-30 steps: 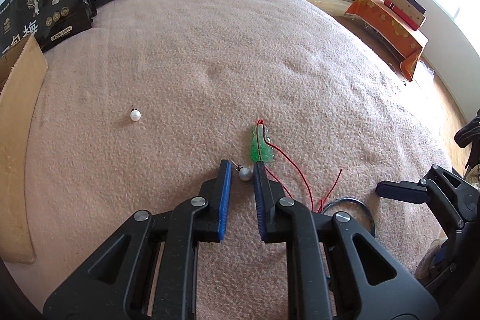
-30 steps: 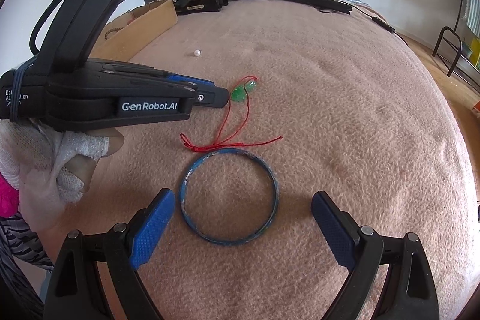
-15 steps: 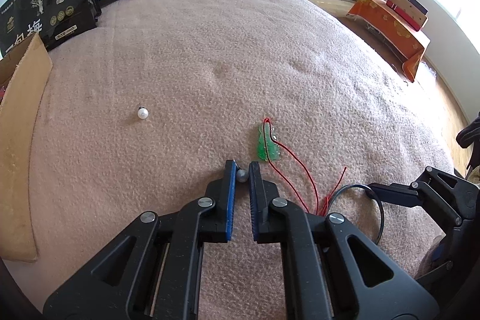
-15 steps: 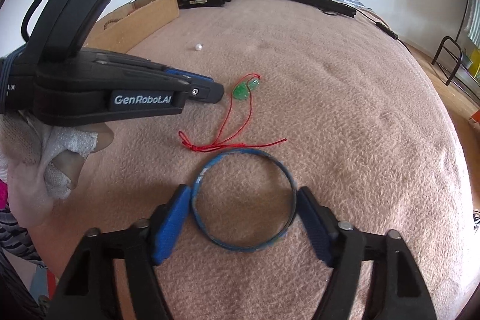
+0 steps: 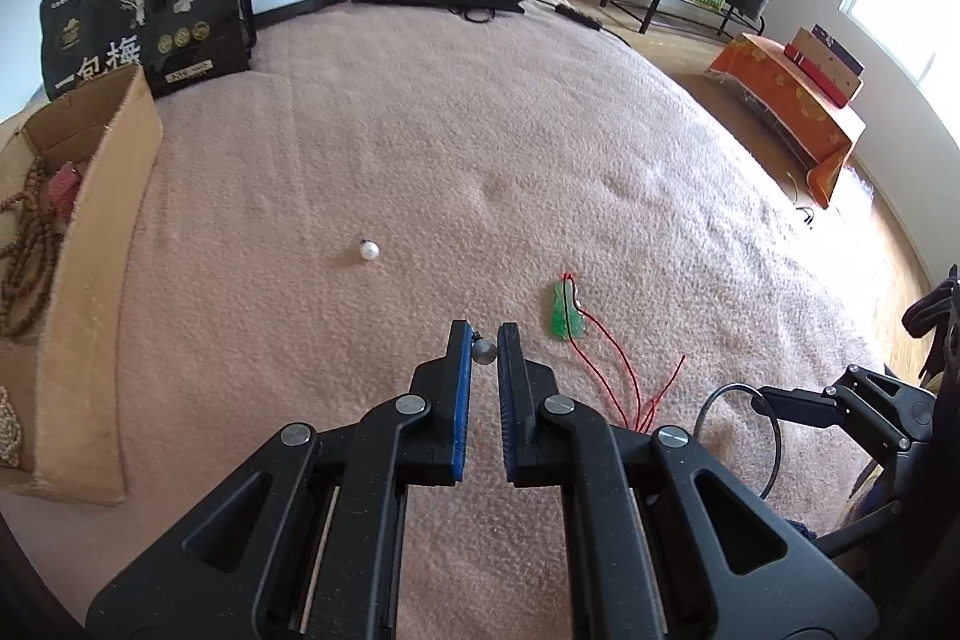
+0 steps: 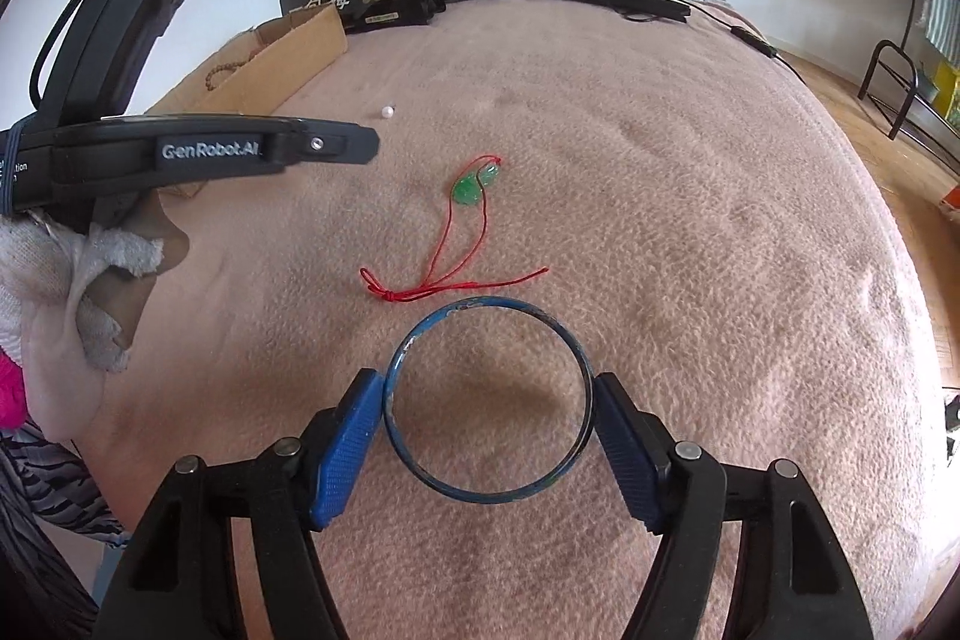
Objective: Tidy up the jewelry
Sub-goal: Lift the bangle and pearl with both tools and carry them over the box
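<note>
Pink blanket (image 5: 420, 148) bed. Left gripper (image 5: 485, 340) pinches grey pearl (image 5: 484, 352) at its fingertips; a slight shift could drop it. Right gripper (image 6: 487, 403), just closed, spans blue bangle (image 6: 487, 403), which may pop free.

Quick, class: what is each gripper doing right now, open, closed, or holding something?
Left gripper: closed on the grey pearl.
Right gripper: closed on the blue bangle, fingers pressing both sides of it.

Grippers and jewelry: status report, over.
Left gripper shut on grey pearl. Right gripper shut on blue bangle. White pearl, green pendant loose on blanket. Cardboard box unobstructed.
</note>
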Tool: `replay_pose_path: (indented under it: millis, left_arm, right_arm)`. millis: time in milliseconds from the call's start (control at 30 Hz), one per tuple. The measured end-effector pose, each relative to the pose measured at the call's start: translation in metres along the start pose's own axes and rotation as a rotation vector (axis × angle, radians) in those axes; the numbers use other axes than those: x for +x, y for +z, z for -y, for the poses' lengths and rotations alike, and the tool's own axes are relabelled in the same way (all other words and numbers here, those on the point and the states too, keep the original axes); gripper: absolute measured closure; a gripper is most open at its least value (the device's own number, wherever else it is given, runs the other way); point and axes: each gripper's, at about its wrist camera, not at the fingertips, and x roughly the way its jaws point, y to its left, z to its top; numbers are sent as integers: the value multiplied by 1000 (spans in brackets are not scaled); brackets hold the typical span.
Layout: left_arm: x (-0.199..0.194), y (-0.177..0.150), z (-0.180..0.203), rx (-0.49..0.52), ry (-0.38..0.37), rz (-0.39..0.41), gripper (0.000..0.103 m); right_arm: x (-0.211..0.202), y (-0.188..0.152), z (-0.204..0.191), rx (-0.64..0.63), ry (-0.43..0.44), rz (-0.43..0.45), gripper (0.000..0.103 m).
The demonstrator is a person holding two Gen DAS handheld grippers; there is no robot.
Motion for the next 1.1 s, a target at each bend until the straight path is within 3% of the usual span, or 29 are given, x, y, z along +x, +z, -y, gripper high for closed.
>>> replay_pose_path:
  millis: [467, 1100]
  left_arm:
    - [-63, 2, -33, -59, 25, 103, 96]
    - [-125, -6, -94, -119, 108, 204, 97]
  right_arm:
    - [-51, 20, -15, 20, 5, 122, 30]
    - [-54, 83, -85, -54, 52, 197, 30]
